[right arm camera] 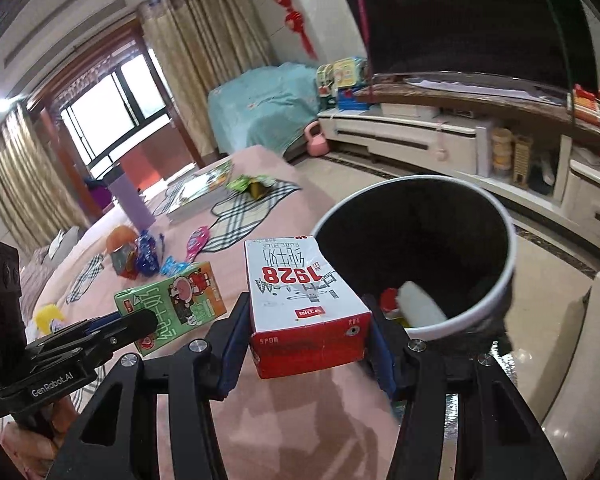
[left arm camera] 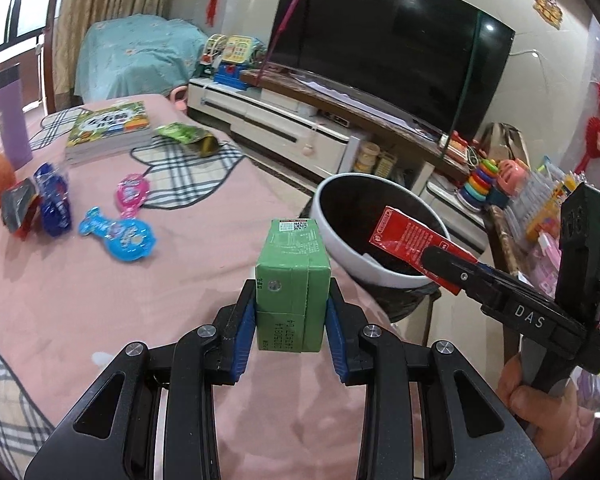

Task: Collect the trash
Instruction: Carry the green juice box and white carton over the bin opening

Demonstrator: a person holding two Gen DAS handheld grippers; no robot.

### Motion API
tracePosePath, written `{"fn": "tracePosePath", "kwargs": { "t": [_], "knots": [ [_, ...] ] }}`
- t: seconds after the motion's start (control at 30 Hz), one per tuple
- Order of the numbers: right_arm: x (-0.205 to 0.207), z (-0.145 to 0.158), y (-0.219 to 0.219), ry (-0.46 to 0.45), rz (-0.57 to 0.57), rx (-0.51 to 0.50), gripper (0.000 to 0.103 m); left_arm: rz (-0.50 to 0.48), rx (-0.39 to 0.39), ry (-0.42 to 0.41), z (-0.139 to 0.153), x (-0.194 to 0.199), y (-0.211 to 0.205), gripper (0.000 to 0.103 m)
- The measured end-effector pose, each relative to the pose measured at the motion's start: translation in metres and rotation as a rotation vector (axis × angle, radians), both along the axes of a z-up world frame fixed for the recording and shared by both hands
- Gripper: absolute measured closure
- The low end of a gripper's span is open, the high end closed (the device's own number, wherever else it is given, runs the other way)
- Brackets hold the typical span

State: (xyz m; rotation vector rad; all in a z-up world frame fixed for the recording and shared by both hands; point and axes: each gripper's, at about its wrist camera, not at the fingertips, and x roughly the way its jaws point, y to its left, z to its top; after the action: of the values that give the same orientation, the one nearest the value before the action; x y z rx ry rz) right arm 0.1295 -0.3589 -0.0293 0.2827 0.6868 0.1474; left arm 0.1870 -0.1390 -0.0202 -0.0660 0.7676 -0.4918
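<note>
The right tongs (right arm camera: 306, 344) are clamped on a red-and-white milk carton (right arm camera: 306, 300), its long axis pointing forward along the fingers; the white-rimmed trash bin (right arm camera: 508, 248) lies just ahead and to the right of it. The left tongs (left arm camera: 292, 312) are clamped on a green drink carton (left arm camera: 294, 276), over the pink table (left arm camera: 120, 300) and farther from the bin, so the right hand is nearer.
</note>
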Motion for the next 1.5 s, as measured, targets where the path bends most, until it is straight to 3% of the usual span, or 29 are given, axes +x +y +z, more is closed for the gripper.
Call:
{"fn": "tracePosePath", "kwargs": {
  "t": [0.73, 1.5],
  "knots": [
    [-0.008, 0.003, -0.057, -0.017, -0.111, 0.004, 0.049, -0.085, 0.033, -0.027, 0.013, 0.009, -0.057, 0.072],
    [0.022, -0.006, -0.084, 0.037, -0.129, -0.026, 0.049, -0.124, 0.083, -0.011, 0.002, 0.042, -0.107, 0.072]
  ]
}}
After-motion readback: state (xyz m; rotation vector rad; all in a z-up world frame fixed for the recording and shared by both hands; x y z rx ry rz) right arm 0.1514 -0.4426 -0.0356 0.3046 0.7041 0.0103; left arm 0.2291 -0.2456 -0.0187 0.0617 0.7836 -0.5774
